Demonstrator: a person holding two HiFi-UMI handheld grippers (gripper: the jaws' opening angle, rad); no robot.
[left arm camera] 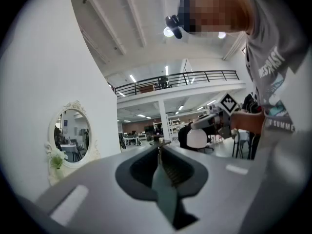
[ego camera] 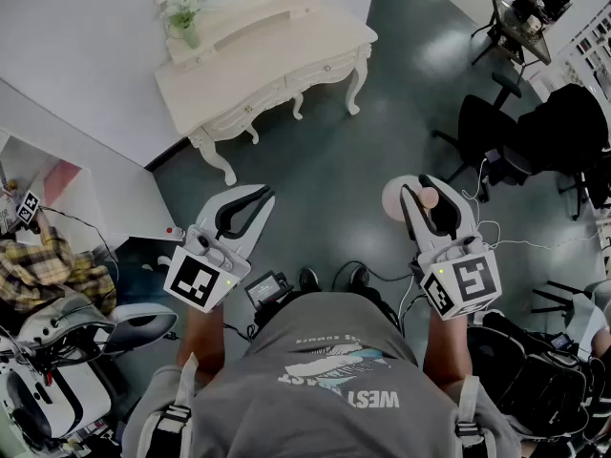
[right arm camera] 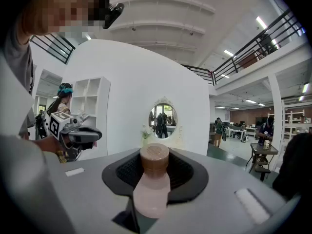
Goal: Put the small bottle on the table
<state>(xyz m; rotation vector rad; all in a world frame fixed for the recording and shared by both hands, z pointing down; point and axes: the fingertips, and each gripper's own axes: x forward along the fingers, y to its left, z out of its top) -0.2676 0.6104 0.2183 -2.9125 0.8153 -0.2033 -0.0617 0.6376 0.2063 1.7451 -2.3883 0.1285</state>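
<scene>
At the far left, a plaid cloth (ego camera: 43, 265) is lying crumpled over some clutter. Above and to the right of it, the cream surface (ego camera: 272, 74) is standing against the white wall. It is carrying a small vase of flowers (ego camera: 183, 17) at its back left corner, just below an oval mirror (right arm camera: 163, 121).

Nearer the person, the left tongs (ego camera: 265, 195) are hovering over the dark floor (ego camera: 334, 151) and pointing roughly level toward the surface. Their jaws are pressing together, tip to tip, with nothing between them. In the middle, the person in a grey T-shirt (ego camera: 334, 375) is standing with both bare forearms reaching forward.

To the right, the right tongs (ego camera: 427, 191) are holding the small bottle (ego camera: 401, 198), their jaws standing fairly wide around it. The right gripper view shows the dark pads closing on either side of the bottle just below its brown cap (right arm camera: 154, 159). The pale pink body is hanging toward the camera and the cap is pointing away. The bottle is hanging in the air above the floor, well apart from the surface and to the right of it.

At the far right, black chairs (ego camera: 487, 132) are standing among loose cables.
</scene>
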